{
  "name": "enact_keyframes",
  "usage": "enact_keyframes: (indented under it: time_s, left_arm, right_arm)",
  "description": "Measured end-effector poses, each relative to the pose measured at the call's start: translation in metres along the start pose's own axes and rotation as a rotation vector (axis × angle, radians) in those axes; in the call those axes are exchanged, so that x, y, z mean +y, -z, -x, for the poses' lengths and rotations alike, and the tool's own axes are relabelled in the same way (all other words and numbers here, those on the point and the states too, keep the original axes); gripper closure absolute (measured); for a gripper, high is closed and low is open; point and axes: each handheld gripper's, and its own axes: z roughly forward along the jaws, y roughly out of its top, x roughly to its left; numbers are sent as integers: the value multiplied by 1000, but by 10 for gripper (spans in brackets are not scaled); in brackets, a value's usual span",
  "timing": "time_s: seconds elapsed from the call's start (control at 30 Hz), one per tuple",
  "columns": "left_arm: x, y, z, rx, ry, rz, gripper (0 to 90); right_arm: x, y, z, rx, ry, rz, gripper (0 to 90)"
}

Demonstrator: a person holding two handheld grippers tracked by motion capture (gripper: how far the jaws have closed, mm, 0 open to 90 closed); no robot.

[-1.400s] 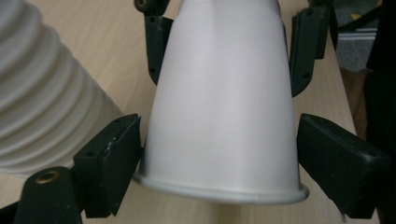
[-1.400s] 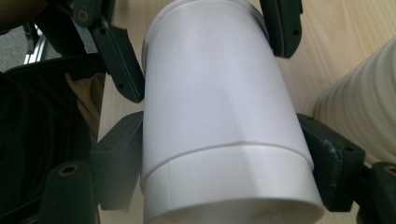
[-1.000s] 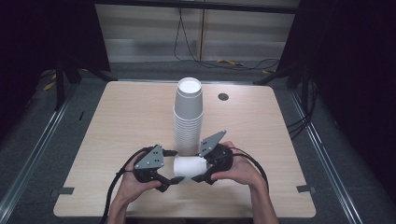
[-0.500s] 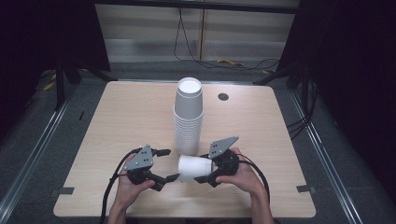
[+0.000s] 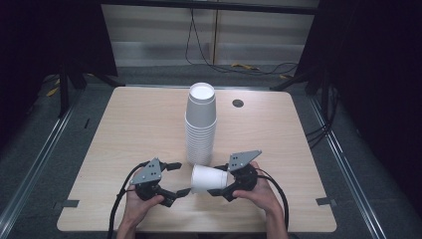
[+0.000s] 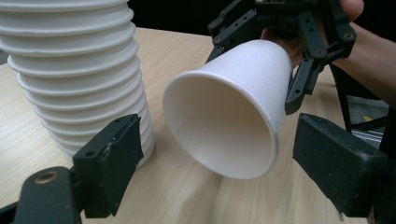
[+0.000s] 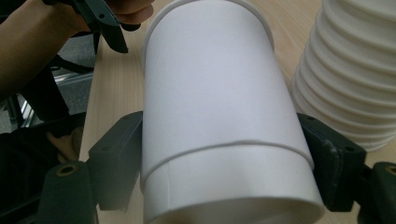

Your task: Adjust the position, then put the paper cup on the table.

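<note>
Here 1 paper cup [image 5: 208, 179] lies sideways just above the table [image 5: 124, 129], near the front edge, just in front of the cup stack [image 5: 200, 124]. The right gripper [image 5: 221, 181] is clamped on its base end, mouth aimed at the left gripper [image 5: 179, 178], whose jaws are spread wide beside the rim, likely for a handover or regrip.

I count one loose paper cup [image 5: 209, 179]; one tall stack of cups [image 5: 200, 124], too tightly nested to number; two grippers; one table [image 5: 124, 129].
</note>
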Motion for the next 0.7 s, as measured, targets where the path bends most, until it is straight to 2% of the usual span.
enact_keyframes:
  time_s: [0.07, 0.1, 0.5, 0.53, 0.7]
  left_arm:
    - [0, 0, 0, -12, 7, 9, 157]
    - [0, 0, 0, -13, 10, 10, 157]
    - [2, 1, 3, -24, 14, 39, 157]
    - [2, 1, 2, -30, 6, 36, 158]
    - [2, 0, 2, -30, 22, 51, 157]
  right_arm:
    - [-2, 0, 1, 2, -10, 13, 225]
    - [-4, 0, 1, -17, -19, 31, 225]
    - [-10, -1, 0, -11, -15, 83, 222]
    - [-10, -1, 0, -9, -14, 89, 222]
    - [-13, -1, 1, 17, -24, 133, 222]
